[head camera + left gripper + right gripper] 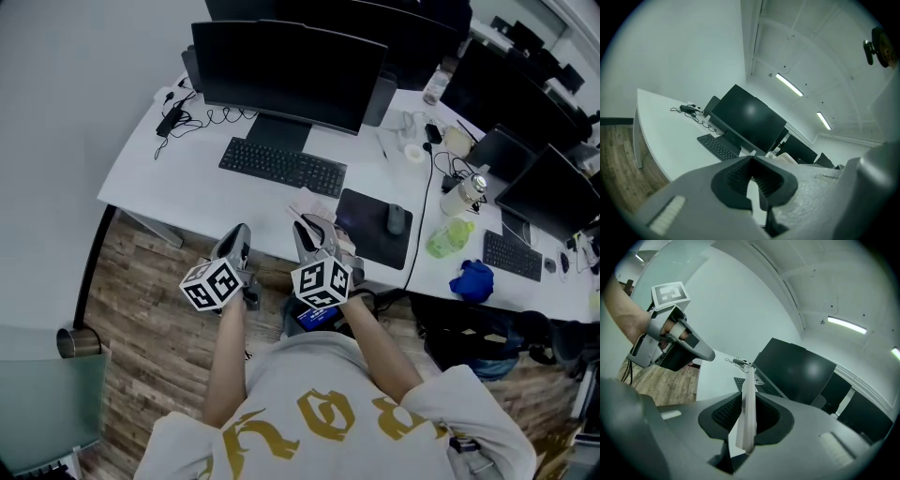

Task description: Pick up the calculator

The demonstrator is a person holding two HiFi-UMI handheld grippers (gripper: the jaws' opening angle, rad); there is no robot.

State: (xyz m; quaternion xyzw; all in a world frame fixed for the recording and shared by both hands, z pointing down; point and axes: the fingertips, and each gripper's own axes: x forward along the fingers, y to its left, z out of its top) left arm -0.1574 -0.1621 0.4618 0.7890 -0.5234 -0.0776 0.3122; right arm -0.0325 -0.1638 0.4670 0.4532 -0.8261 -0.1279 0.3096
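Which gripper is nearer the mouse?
Right. The right gripper, gripping a thin white slab, hovers just left of the mouse pad holding the mouse; the left gripper is farther left.

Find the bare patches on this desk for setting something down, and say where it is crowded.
Bare: the desk's left end, between the cable tangle and the front edge, left of the keyboard. Crowded: right of the mouse pad, around the bottles.

Your surface (169,169) is smooth, matt white; the floor (141,272) is grained wood. Your right claw (747,404) is matt grey plastic, the calculator (749,427) smooth white.
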